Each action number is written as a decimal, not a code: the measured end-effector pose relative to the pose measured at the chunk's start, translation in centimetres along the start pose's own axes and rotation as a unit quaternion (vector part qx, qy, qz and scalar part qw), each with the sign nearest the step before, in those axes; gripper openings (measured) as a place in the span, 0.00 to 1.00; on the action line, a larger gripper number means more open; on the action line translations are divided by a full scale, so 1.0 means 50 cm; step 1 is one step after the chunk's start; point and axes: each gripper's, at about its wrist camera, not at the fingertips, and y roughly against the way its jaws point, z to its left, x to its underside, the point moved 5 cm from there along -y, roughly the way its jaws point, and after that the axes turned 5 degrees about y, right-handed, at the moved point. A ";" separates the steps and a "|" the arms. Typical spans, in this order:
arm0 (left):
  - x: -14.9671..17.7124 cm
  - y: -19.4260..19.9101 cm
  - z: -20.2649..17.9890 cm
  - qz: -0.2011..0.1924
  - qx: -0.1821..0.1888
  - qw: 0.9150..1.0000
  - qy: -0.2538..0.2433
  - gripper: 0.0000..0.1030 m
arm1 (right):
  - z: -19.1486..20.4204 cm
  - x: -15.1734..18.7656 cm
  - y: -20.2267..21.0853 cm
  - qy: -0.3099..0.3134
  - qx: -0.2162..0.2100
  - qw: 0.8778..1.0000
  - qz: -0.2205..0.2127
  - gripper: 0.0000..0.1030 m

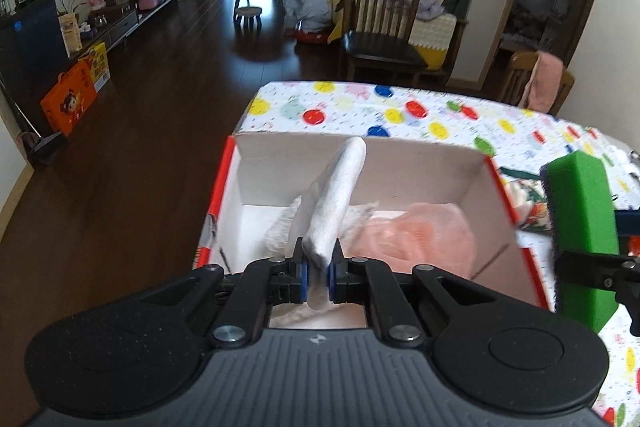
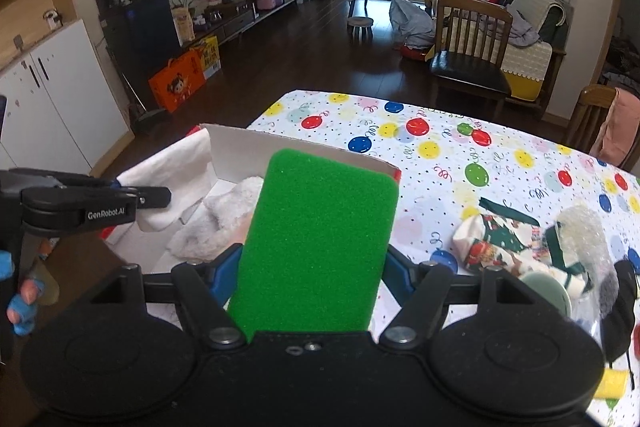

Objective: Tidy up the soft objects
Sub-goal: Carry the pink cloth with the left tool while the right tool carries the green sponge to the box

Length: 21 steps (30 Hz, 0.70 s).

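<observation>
Hovering over the box [image 1: 496,227], the left gripper [image 1: 318,269] had its fingers pinched shut on a white cloth [image 1: 336,199], long axis pointing away, drop zone directly below. Right gripper [image 2: 310,267] clamped a green sponge [image 2: 320,235] upright, box just left of it.

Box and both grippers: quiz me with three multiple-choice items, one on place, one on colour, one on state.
1. Where does the pink cloth lie?
A. in the box
B. on a chair
C. on the floor

2. What colour is the sponge in the right gripper?
A. yellow
B. green
C. blue

3. How is the left gripper?
A. open and empty
B. shut on the white cloth
C. shut on the sponge

Answers: 1 A, it lies inside the box walls; 2 B, its foam face is green; 3 B, the pads pinch the cloth.
</observation>
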 end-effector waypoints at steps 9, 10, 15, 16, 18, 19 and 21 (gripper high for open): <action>-0.016 -0.088 0.027 0.030 -0.024 0.999 -0.021 0.08 | 0.005 -0.036 -0.096 0.011 0.011 0.999 0.034 0.69; -0.018 -0.096 0.026 0.032 -0.027 0.999 -0.024 0.08 | 0.005 -0.041 -0.106 0.011 0.009 0.999 0.036 0.69; -0.023 -0.142 0.025 0.052 -0.032 0.998 -0.032 0.08 | 0.005 -0.058 -0.153 0.007 0.004 0.999 0.048 0.69; -0.022 -0.149 0.026 0.056 -0.034 0.997 -0.033 0.08 | 0.004 -0.058 -0.164 0.005 0.005 0.999 0.054 0.69; -0.019 -0.163 0.024 0.062 -0.038 0.997 -0.038 0.08 | 0.004 -0.060 -0.181 0.004 0.002 0.998 0.060 0.69; -0.018 -0.169 0.022 0.064 -0.039 0.996 -0.041 0.08 | 0.006 -0.060 -0.189 0.005 0.002 0.998 0.064 0.69; -0.016 -0.177 0.021 0.069 -0.040 0.996 -0.043 0.08 | 0.008 -0.059 -0.204 0.003 0.002 0.998 0.069 0.69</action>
